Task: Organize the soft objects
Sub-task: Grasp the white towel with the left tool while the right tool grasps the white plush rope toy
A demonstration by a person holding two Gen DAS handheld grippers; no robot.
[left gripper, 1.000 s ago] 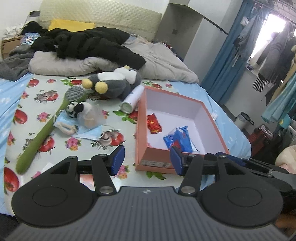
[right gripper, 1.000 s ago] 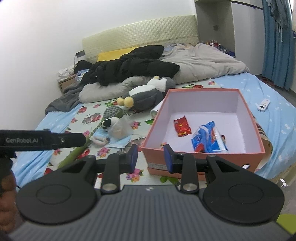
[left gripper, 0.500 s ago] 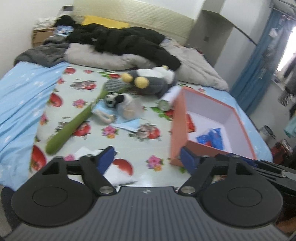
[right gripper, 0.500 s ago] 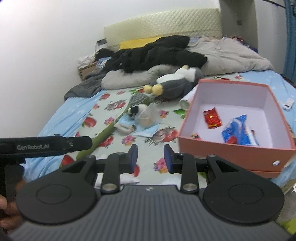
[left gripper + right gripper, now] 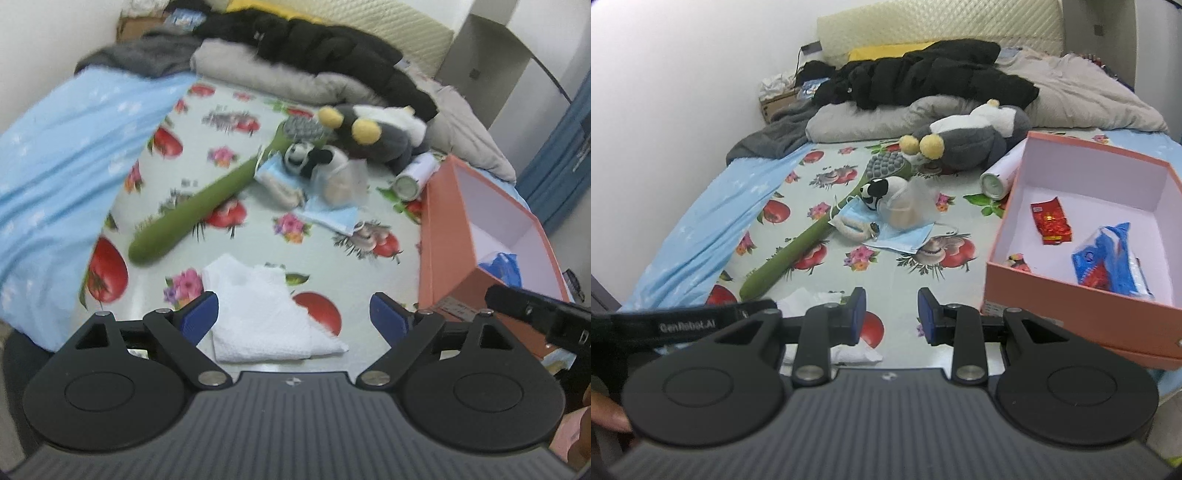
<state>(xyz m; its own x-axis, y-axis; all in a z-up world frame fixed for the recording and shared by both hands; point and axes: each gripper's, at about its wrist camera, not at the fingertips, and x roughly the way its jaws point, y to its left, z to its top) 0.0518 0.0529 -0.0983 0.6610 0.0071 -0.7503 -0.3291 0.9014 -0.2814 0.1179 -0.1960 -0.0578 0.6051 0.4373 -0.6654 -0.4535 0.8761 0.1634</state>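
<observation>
Hovering wide open, left tool (image 5: 293,314) frames white towel (image 5: 266,317); right tool (image 5: 892,314) gapes beside box (image 5: 1082,295).

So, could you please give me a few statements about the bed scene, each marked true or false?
1. The left gripper is open above the white towel. True.
2. The pink box is empty. False: it holds a red packet and a blue packet.
3. The green massager lies on the floral sheet. True.
4. The right gripper grips the penguin plush. False: it is open, holding nothing.
</observation>
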